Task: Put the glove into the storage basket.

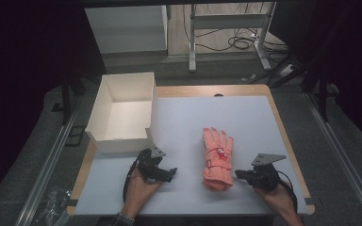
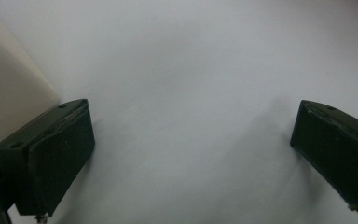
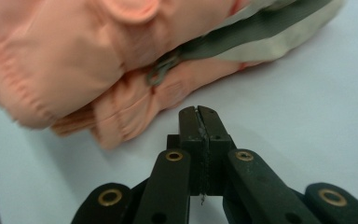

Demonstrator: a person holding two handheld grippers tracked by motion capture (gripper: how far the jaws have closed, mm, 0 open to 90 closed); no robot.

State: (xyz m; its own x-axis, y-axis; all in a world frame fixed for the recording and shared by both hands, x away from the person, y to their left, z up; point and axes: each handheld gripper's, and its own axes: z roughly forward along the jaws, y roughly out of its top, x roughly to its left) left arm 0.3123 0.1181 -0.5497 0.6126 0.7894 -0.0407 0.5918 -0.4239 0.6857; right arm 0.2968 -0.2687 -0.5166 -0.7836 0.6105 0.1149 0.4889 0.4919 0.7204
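I am at the approach step: my right gripper (image 1: 238, 173) sits low over the table (image 1: 264, 122), just beside the cuff end of the salmon-pink glove (image 1: 218, 157), with nothing yet taken. In the right gripper view its two black jaws are pressed flat together and empty; their tips point at the gathered cuff (image 3: 116, 116) of the glove and stop just short of the fabric. The glove lies flat on the pale table surface, fingers pointing away from me toward the far edge, cuff toward me, right of the table's middle and well apart from the white box (image 1: 122, 113) at the far left. The box stands open-topped and appears empty. My left gripper (image 1: 172, 172) rests near the front wall of the box, its jaws spread wide with only bare table between them, as the left gripper view shows; a corner of the box wall (image 2: 9, 93) is beside its left jaw. I judge the work in hand to be picking up the glove, probably to place it in the box. The next move calls for the following: part the right jaws, since clenched tips can only push the cuff; advance so one jaw passes over the cuff and the other slides beneath it along the table; then clamp on the thick gathered edge. The fabric is soft and bulky, so I expect it to droop once lifted.
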